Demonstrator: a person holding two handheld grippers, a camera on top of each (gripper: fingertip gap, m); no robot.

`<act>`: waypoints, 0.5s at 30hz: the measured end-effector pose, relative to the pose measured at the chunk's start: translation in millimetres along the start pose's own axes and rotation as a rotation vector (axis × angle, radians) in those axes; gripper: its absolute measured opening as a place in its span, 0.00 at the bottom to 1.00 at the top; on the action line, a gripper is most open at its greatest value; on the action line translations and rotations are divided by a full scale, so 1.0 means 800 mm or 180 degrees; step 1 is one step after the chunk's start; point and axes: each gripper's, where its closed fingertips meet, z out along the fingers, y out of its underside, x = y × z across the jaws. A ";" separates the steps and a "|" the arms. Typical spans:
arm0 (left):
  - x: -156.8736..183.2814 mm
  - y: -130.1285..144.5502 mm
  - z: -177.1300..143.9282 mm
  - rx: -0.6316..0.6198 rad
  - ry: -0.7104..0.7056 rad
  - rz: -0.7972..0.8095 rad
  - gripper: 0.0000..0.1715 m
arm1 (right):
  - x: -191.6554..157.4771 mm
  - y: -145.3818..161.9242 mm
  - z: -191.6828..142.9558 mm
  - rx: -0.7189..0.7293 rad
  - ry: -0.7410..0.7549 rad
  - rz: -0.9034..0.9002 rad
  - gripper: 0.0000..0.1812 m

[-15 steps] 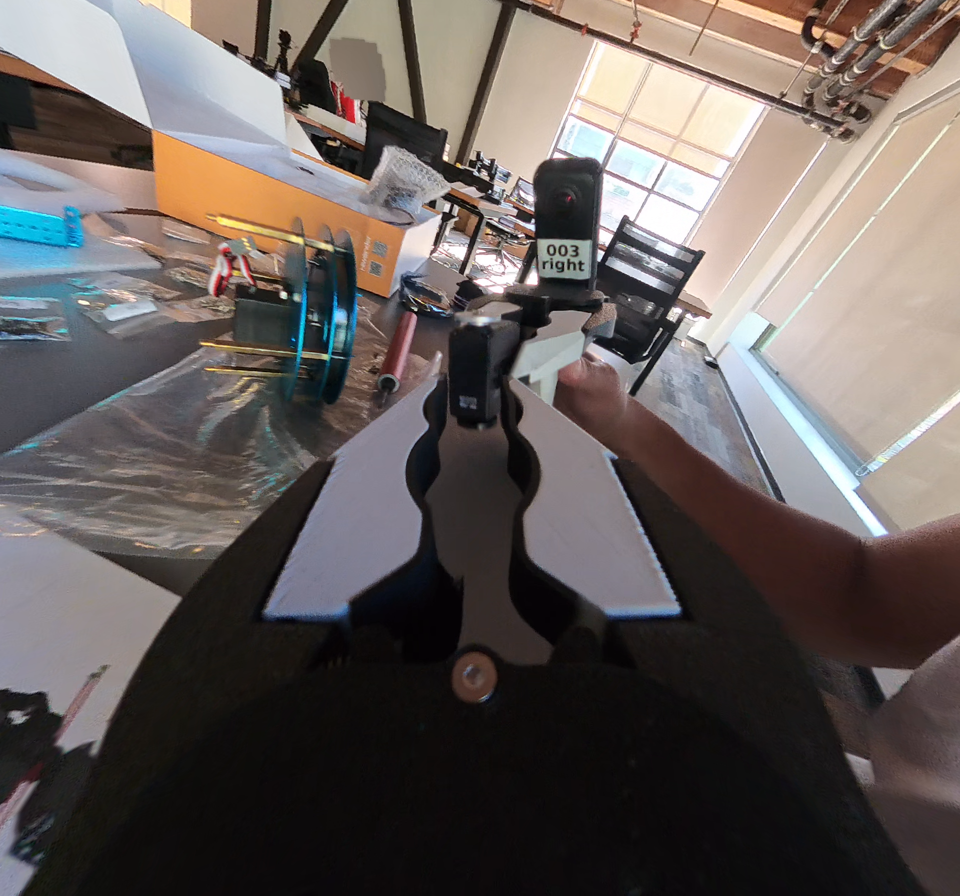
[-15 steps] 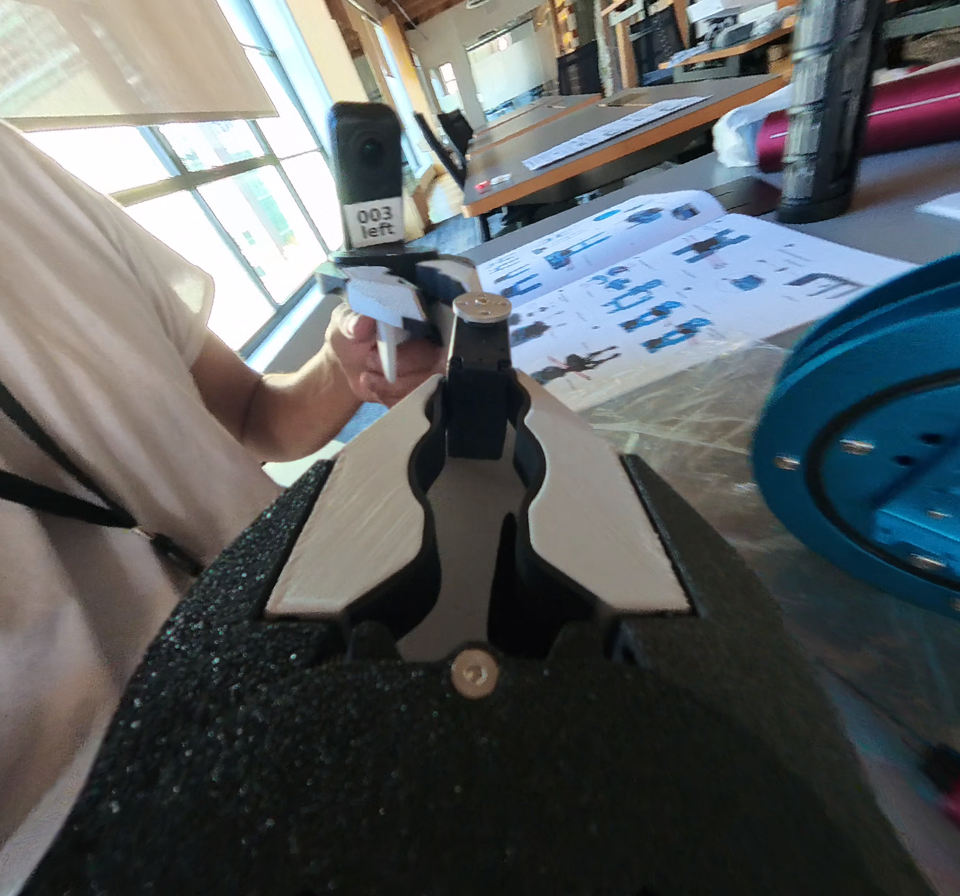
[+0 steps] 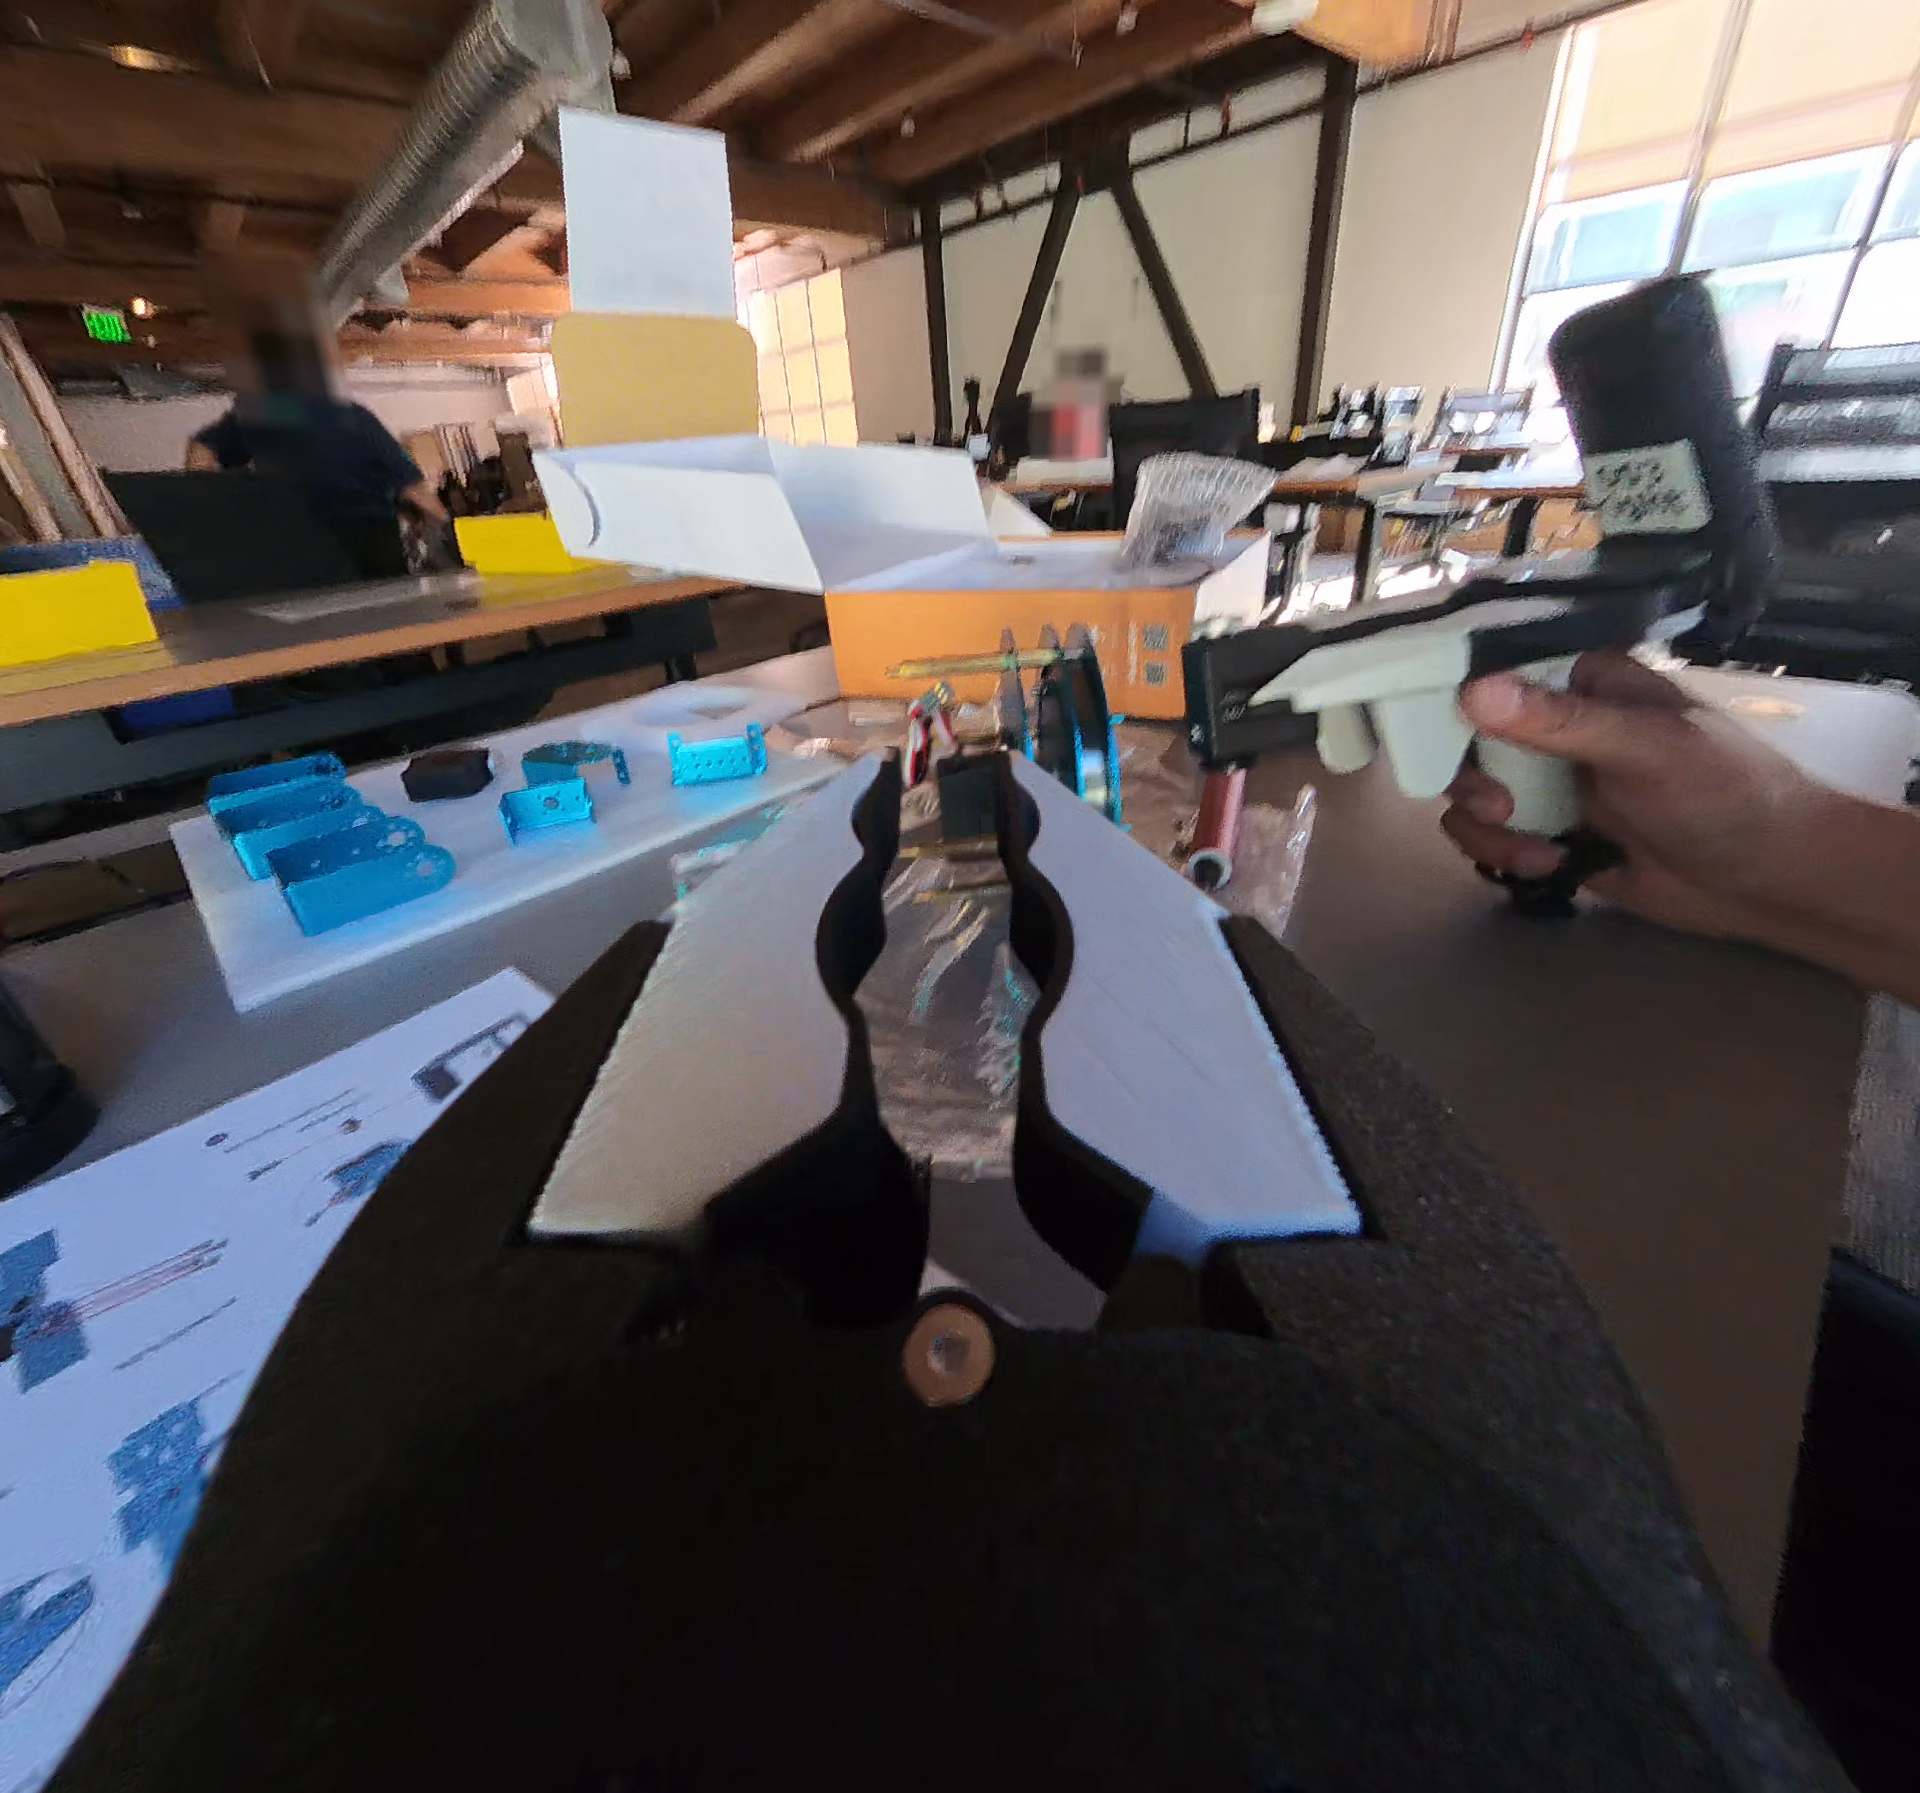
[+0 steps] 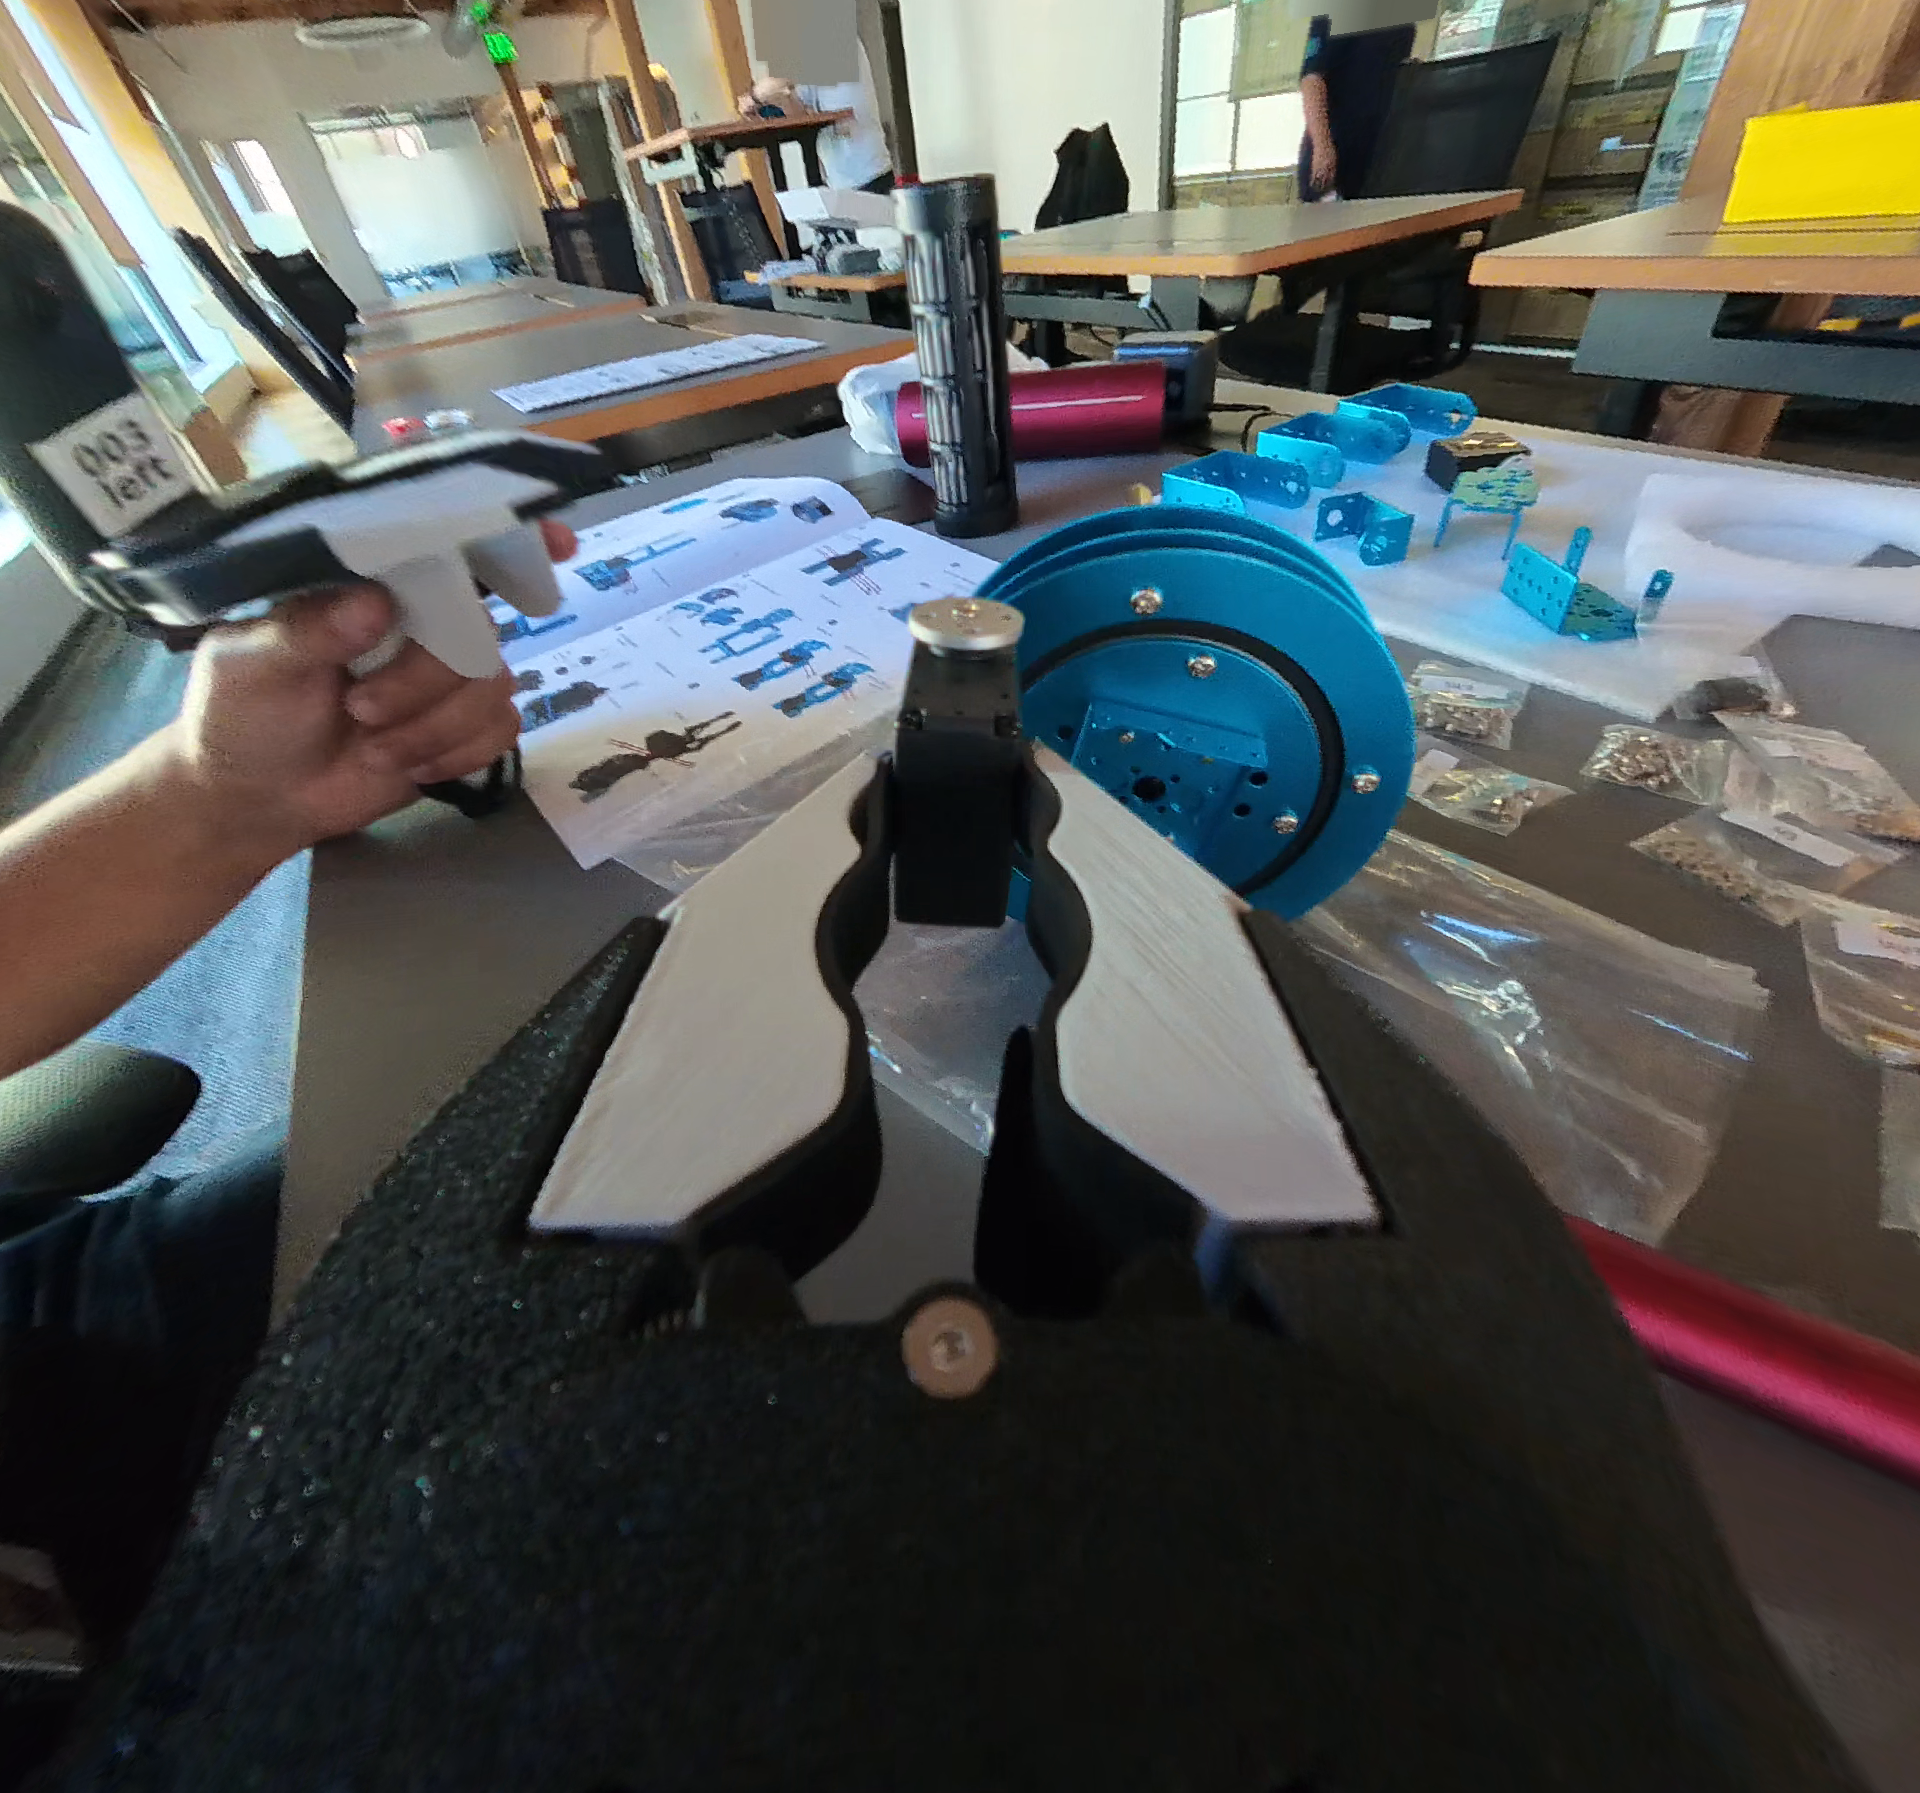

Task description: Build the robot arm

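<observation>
Servo block [image 4: 954, 813], black with silver disc on top, pinched upright in right gripper [image 4: 956, 808], held above surface [image 4: 416, 922] just in front of blue wheel [image 4: 1216, 704]. Left gripper [image 3: 948, 787] spread, nothing between fingers, hovering over clear plastic bag [image 3: 940, 1026]. Open booklet [image 4: 717, 642] beside wheel. Blue brackets [image 3: 332, 850] on white foam sheet [image 3: 436, 922].

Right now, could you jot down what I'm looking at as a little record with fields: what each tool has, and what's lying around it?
Left tool: open, empty, above crinkled clear plastic sheet
Right tool: shut on small black boxy motor with silver round cap
Just behind motor: blue round metal disc assembly
Left of it: open illustrated booklet
On white foam sheet: blue metal brackets
Right side: small clear bags of screws
</observation>
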 end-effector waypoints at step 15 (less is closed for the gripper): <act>0.050 0.002 0.009 -0.0060 0.0683 -0.0410 0.10 | 0.016 0.003 -0.002 0.0001 0.0103 0.0141 0.11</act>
